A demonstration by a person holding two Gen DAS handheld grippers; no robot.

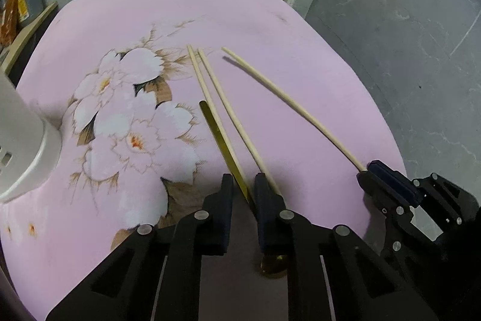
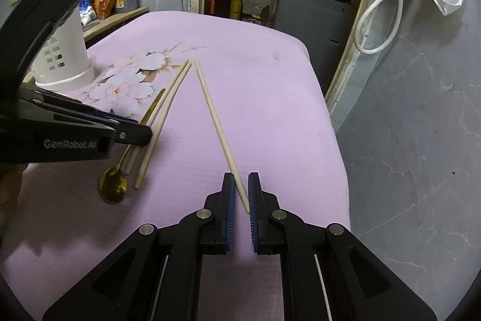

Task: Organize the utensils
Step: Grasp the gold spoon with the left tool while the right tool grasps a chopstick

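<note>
1. Pinching the thick end of a single chopstick (image 2: 221, 137), the right gripper (image 2: 241, 194) has its blue-padded jaws drawn almost together with only the stick between them; the stick runs away from it, its far tip near the desk's (image 2: 270, 110) middle, and a shadow under that tip in the left wrist view suggests it is raised a little off the cloth.
2. From the left wrist view the same right gripper (image 1: 365, 170) shows at the lower right, its jaws pressed onto that chopstick's end.
3. The left gripper (image 1: 244, 185) has its jaws narrowed around a gold spoon (image 1: 222, 146) handle and the lower ends of two chopsticks (image 1: 216, 98); whether the pads truly press on them, the pictures do not settle.
4. The spoon's bowl lies on the desk under the left gripper's fingers, with the pair of chopsticks just beside it, crossing near their far tips.
5. A white perforated utensil holder (image 2: 64, 62) stands upright on the flowered pink cloth at the desk's left, well apart from the single chopstick.
</note>
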